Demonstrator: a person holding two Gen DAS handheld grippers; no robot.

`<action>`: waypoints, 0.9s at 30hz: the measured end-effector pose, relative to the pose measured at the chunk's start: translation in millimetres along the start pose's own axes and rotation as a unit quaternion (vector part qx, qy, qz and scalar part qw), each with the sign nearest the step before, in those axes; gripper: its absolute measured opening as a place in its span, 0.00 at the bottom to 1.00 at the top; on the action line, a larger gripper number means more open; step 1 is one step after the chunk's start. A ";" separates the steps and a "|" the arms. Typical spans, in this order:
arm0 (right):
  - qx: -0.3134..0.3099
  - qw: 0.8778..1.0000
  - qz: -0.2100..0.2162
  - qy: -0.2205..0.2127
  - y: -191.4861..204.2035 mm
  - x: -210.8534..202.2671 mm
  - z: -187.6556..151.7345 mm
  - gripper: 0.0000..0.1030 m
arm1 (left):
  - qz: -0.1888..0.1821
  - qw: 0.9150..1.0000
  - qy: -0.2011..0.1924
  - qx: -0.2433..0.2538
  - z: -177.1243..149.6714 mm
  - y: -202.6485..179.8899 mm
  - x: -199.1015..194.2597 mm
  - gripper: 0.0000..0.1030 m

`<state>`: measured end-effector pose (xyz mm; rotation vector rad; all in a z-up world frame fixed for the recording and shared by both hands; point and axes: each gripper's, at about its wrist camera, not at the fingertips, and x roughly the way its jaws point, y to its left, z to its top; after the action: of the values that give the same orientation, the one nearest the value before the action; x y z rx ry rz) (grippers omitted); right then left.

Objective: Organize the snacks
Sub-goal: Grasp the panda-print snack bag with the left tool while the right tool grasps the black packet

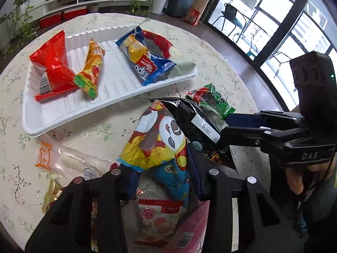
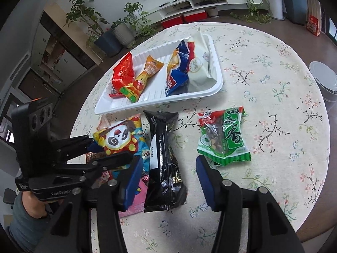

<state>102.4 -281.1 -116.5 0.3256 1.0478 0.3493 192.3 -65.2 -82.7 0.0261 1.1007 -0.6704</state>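
Observation:
My left gripper (image 1: 162,168) is shut on a panda-print snack packet (image 1: 155,139), which stands crumpled between its blue pads; the right wrist view shows this gripper (image 2: 111,147) and packet (image 2: 120,139) from the side. A black packet (image 2: 164,164) with a white label lies between the fingers of my right gripper (image 2: 168,160). The jaws are open, with a gap on the right side. The white tray (image 1: 63,124) behind holds a red packet (image 1: 54,63), an orange one (image 1: 92,67) and a blue one (image 1: 145,63). A green packet (image 2: 223,139) lies loose to the right.
A clear packet with orange print (image 1: 67,160) and a pink-red packet (image 1: 160,217) lie under my left gripper. The round table carries a floral cloth (image 2: 273,105). A grey bin (image 2: 324,82) stands past its right edge. Potted plants and a low white shelf line the far wall.

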 end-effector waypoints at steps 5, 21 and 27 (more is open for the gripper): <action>-0.025 1.000 -0.014 0.011 13.5 12.6 2.7 0.54 | -0.011 1.000 0.006 -0.011 -3.3 8.3 0.5 0.35; -0.107 0.991 -0.074 0.036 24.6 37.0 -6.9 0.38 | -0.018 1.000 0.014 -0.005 1.0 -5.6 21.1 0.36; -0.115 0.991 -0.068 0.026 29.6 34.4 -10.3 0.34 | -0.022 1.000 0.004 -0.009 -2.3 -2.7 11.4 0.31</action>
<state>105.3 -238.7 -135.6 0.0384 1.0627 0.3543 192.3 -72.2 -92.4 -0.0105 1.1171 -0.7009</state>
